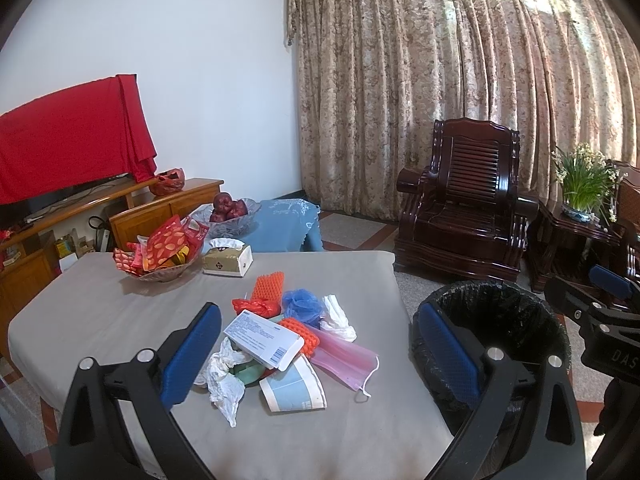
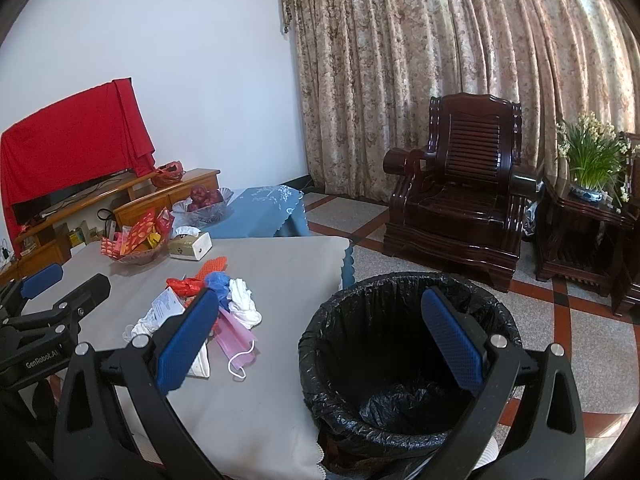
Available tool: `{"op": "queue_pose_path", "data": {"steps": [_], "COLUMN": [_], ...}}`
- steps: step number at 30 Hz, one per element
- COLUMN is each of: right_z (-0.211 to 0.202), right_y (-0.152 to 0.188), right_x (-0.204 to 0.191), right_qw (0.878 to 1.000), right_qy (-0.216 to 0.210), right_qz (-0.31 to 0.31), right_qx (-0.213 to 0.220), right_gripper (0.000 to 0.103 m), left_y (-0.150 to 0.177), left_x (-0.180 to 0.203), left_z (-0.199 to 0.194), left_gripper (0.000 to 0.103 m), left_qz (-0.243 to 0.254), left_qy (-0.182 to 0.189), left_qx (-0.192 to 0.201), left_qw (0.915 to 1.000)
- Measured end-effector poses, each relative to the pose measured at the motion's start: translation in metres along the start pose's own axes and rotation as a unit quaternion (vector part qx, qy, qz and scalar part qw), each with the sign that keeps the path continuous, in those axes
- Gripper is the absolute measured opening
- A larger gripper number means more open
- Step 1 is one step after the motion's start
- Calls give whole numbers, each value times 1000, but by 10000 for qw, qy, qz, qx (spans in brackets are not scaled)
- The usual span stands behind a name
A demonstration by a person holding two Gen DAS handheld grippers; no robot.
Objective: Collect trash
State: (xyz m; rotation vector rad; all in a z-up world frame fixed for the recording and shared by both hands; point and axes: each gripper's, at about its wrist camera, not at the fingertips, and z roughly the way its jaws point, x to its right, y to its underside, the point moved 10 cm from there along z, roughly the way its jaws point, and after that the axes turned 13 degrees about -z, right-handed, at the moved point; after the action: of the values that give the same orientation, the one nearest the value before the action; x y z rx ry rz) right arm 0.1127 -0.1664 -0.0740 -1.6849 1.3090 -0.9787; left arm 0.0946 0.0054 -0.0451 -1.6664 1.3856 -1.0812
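Observation:
A pile of trash lies on the grey table [image 1: 100,312]: a white medicine box [image 1: 262,338], crumpled tissue [image 1: 224,376], a flattened paper cup [image 1: 294,388], a pink face mask [image 1: 344,356], orange foam nets [image 1: 270,288], a blue mesh ball [image 1: 302,304], a red plastic scrap [image 1: 256,306]. The pile also shows in the right wrist view [image 2: 224,300]. My left gripper [image 1: 320,352] is open and empty, above the pile. My right gripper [image 2: 320,336] is open and empty, over the near rim of the black-lined trash bin [image 2: 400,392], which stands right of the table [image 1: 496,320].
A bowl of red snack packets [image 1: 160,252] and a tissue box [image 1: 228,258] stand at the table's far side. A glass bowl of apples [image 1: 226,210] sits on a blue-covered stand behind. A dark wooden armchair [image 1: 464,204] and a potted plant [image 1: 580,184] stand at the right.

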Motion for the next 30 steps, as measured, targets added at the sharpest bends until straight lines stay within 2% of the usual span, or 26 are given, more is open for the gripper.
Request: {"op": "queue_pose_path", "data": {"steps": [30], "right_z": [3], "right_y": [7], "right_x": [3], "right_qw": [10000], "right_qy": [-24], "right_qz": [25], "right_qx": [-35], "right_gripper": [98], "left_y": [0], "left_x": [-1], "left_z": [1], "left_gripper": [97], "left_qz": [-9], "left_qy": [-3], "left_qx": [-14], "left_qw": [10000]}}
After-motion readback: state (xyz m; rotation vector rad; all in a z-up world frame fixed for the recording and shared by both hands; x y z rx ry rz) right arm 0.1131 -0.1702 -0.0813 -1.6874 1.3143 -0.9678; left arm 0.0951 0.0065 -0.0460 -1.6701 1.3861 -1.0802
